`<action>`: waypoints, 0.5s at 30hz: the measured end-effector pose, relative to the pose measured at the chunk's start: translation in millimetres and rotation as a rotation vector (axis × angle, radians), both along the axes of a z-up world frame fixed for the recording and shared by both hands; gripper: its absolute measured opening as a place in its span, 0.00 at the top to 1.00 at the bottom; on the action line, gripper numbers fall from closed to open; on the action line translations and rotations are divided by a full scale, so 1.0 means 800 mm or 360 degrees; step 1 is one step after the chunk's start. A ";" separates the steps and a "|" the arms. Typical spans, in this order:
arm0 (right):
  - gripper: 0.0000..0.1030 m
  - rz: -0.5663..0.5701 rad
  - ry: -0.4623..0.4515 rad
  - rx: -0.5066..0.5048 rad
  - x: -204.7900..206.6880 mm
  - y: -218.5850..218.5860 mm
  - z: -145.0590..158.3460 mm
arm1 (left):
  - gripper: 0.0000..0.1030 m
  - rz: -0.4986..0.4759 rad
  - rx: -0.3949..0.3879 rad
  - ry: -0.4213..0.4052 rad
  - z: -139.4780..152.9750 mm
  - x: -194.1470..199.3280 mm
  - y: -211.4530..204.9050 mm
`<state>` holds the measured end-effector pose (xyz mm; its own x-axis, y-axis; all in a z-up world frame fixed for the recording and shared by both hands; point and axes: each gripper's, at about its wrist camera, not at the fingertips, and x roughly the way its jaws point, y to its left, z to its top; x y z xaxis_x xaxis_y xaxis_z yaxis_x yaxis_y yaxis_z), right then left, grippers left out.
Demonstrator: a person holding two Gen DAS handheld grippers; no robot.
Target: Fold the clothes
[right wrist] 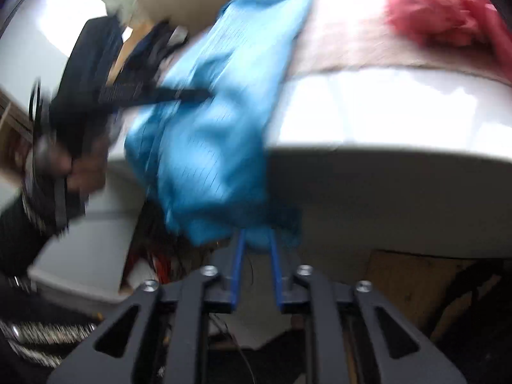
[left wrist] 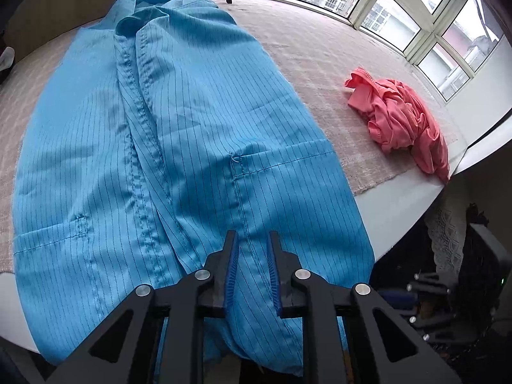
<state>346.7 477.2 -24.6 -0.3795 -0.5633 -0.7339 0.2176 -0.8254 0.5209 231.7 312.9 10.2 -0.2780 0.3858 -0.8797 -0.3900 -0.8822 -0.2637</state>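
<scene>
Barely started — the blue coat lies flat and unfolded on the table, hem hanging off the near edge. Left gripper has hem cloth between part-open jaws; right gripper looks the same, though blurred. The pink garment waits crumpled.

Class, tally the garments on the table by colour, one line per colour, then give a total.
Blue: 1, the blue coat
Pink: 1, the pink garment
Total: 2
</scene>
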 end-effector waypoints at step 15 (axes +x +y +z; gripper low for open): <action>0.49 0.0162 0.0001 0.0039 -0.007 -0.045 0.044 | 0.84 0.0202 0.0194 0.0191 0.042 0.111 -0.108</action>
